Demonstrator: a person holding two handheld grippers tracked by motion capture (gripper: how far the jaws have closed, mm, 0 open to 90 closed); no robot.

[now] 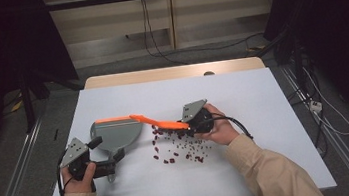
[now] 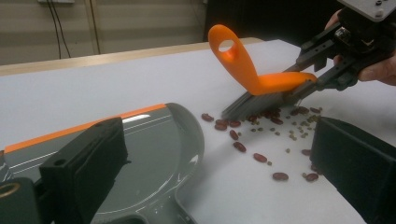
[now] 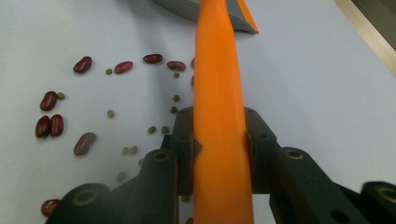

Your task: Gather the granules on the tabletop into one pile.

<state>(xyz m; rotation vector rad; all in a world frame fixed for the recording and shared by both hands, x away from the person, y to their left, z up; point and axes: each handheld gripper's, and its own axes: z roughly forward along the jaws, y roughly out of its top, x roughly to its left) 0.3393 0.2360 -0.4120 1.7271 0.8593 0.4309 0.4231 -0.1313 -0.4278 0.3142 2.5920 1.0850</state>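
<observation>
Orange brush [image 1: 157,120]: centre of the high view, clamped by its handle between the closed jaws of the right gripper [image 1: 192,124], bristles down among scattered beans [image 1: 181,150] so they can be swept left. Grey dustpan [image 1: 116,134]: left of centre, mouth toward the beans to catch them, handle end at the left gripper [image 1: 98,142], whose jaws appear closed on it

Even, soft overhead light falls on the pale blue-white tabletop [image 1: 242,94], while the room around its edges sinks into near black. Shadows under things are faint and short. A bright streak of glare lies on the glossy grey plastic dustpan [image 2: 154,154]. In both gripper views the near black jaws are blurred, and the long orange plastic brush handle [image 3: 219,116] looks soft up close.
</observation>
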